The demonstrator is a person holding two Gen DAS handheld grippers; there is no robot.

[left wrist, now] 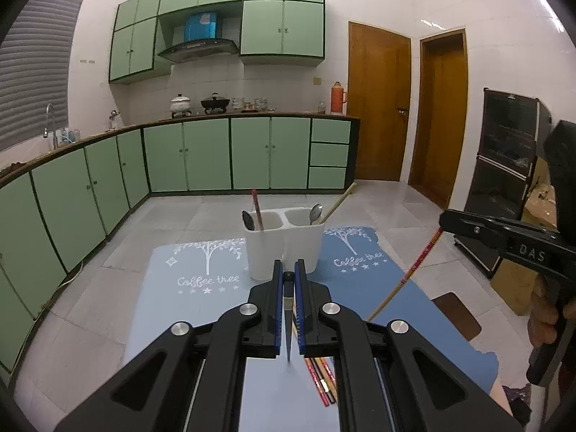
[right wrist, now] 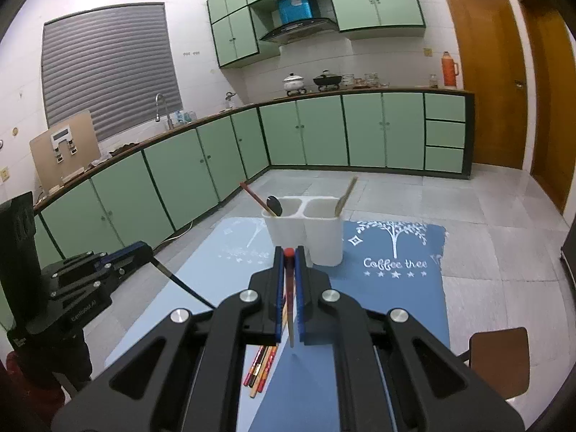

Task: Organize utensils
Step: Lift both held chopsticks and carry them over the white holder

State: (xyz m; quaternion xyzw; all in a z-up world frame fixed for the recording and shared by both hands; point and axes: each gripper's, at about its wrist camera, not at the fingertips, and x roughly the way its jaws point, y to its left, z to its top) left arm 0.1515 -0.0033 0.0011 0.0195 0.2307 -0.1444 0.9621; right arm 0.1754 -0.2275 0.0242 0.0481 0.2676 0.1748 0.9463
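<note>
A white two-compartment utensil holder (left wrist: pixel 284 243) (right wrist: pixel 306 234) stands on the blue placemats. Its left compartment holds a dark spoon (left wrist: pixel 247 220) and a red chopstick (left wrist: pixel 257 208); its right compartment holds a metal spoon (left wrist: pixel 316 213) and a pale chopstick. My left gripper (left wrist: pixel 288 277) is shut on a dark chopstick (left wrist: pixel 288 320), held just in front of the holder. My right gripper (right wrist: pixel 288 255) is shut on a red-tipped chopstick (right wrist: pixel 289 295); it shows at the right in the left wrist view (left wrist: pixel 414 270). Several loose chopsticks (right wrist: pixel 260 369) (left wrist: pixel 322 381) lie on the mat below the grippers.
Two "Coffee tree" placemats, a light blue one (left wrist: pixel 194 288) and a darker one (right wrist: pixel 392 277), lie on a tiled surface. A brown coaster (right wrist: pixel 500 360) lies at the right. Green cabinets (left wrist: pixel 223 154), wooden doors (left wrist: pixel 378 104) and a dark shelf unit (left wrist: pixel 507 165) stand behind.
</note>
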